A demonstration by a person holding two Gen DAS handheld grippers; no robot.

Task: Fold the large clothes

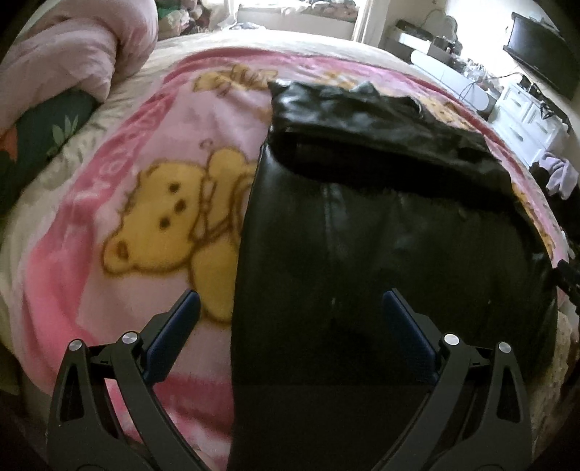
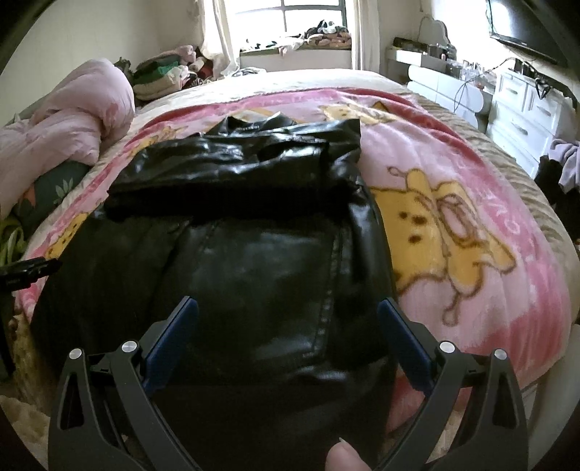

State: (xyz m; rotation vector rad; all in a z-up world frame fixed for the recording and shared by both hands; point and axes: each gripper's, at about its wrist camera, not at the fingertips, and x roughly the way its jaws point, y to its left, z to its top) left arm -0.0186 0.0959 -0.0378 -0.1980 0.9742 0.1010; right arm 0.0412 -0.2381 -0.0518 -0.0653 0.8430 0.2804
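Observation:
A black leather jacket [image 1: 380, 235] lies flat on a pink bear-print blanket [image 1: 145, 188] on the bed, with its sleeves folded across the upper part. My left gripper [image 1: 290, 308] is open and empty, hovering over the jacket's near left edge. In the right wrist view the jacket [image 2: 253, 261] fills the middle, its folded sleeves [image 2: 235, 170] lying across the far part. My right gripper [image 2: 288, 311] is open and empty above the jacket's near right part. The left gripper's tip [image 2: 32, 270] shows at the left edge.
A rolled pink duvet [image 2: 72, 130] lies at the bed's far left. White drawers [image 2: 522, 119] and a desk with clutter stand at the right. A window [image 2: 290, 21] is behind the bed. The blanket [image 2: 471, 224] lies bare to the jacket's right. A fingertip [image 2: 344, 456] shows at the bottom.

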